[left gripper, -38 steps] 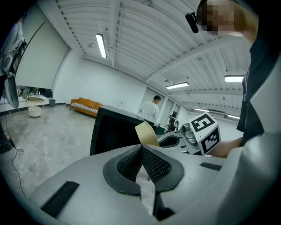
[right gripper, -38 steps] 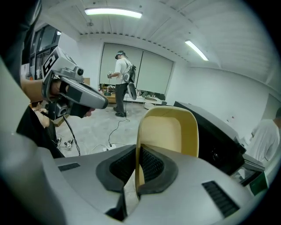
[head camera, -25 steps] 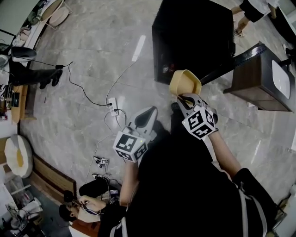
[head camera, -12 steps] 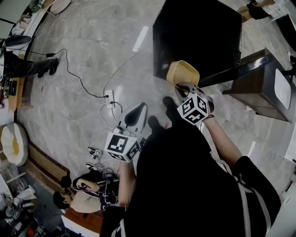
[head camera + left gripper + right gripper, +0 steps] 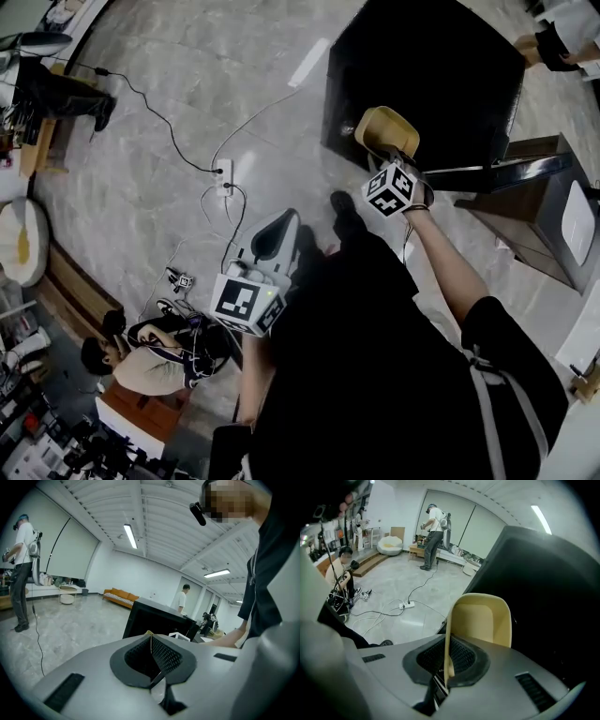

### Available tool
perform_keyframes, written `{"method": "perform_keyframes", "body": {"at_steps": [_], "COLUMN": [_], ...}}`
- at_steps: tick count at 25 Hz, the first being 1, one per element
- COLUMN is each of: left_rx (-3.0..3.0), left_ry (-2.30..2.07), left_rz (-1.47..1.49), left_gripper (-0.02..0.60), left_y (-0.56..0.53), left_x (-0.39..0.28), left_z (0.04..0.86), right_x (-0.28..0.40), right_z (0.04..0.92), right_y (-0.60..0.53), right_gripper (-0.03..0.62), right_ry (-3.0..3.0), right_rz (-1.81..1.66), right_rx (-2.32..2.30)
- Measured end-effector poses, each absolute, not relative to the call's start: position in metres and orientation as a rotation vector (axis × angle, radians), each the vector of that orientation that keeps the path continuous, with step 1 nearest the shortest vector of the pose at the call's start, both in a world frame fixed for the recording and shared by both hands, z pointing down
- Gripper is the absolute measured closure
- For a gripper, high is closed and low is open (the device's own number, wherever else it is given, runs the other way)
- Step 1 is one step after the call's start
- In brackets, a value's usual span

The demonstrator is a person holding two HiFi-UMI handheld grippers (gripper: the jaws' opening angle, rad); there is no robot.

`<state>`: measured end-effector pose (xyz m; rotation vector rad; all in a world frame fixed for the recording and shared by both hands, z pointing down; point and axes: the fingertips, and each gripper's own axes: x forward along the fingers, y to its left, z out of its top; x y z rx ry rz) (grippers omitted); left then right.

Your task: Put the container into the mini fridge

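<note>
**Q:** Where is the container?
**A:** Your right tool (image 5: 447,665) is clenched on one wall of the yellow container (image 5: 386,132), just in front of the black mini fridge (image 5: 441,75).
**Q:** And the left tool (image 5: 151,641)?
**A:** Its jaws are pressed together, with nothing between them.

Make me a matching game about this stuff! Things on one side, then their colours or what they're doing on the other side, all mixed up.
Things:
1. container
2. mini fridge
3. power strip
4. left gripper

Matches:
A. white, lying on the floor
B. shut, holding nothing
C. big and black
D. yellow, pinched by the right gripper

Pairs: 1-D, 2-C, 3-A, 4-B
</note>
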<state>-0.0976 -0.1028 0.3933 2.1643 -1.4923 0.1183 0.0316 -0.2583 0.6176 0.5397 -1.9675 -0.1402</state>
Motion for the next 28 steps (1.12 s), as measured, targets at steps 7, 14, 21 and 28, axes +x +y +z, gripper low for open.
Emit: {"method": "perform_keyframes", "body": {"at_steps": [7,14,21,28], "left_rx": [2.055,1.946,1.889,1.834], "left_ry": [-1.566,-1.654,-1.703,-1.723], "left_rz": [0.139,0.111,0.111,0.084], "left_gripper": [0.548,0.548,0.548,0.548], "left_y": [-0.116,-0.111,-0.117,-0.118], "left_x": [-0.098,-0.099,-0.095,-0.092], "left_z": [0.401,0.414,0.416,0.425], "right_x": [0.033,0.034,0.045,0.053], "right_z": [0.677,0.72,0.741,0.758], "right_y": [-0.311,-0.343,-0.38,-0.414], "right_gripper": [0.566,0.566,0.566,0.562], "right_ry": [-1.875,-1.826,-1.757,-1.689], "right_rz": [-0.173,-0.212,-0.218,-0.234], "right_rx": [0.462,0.489,0.523,0.552]}}
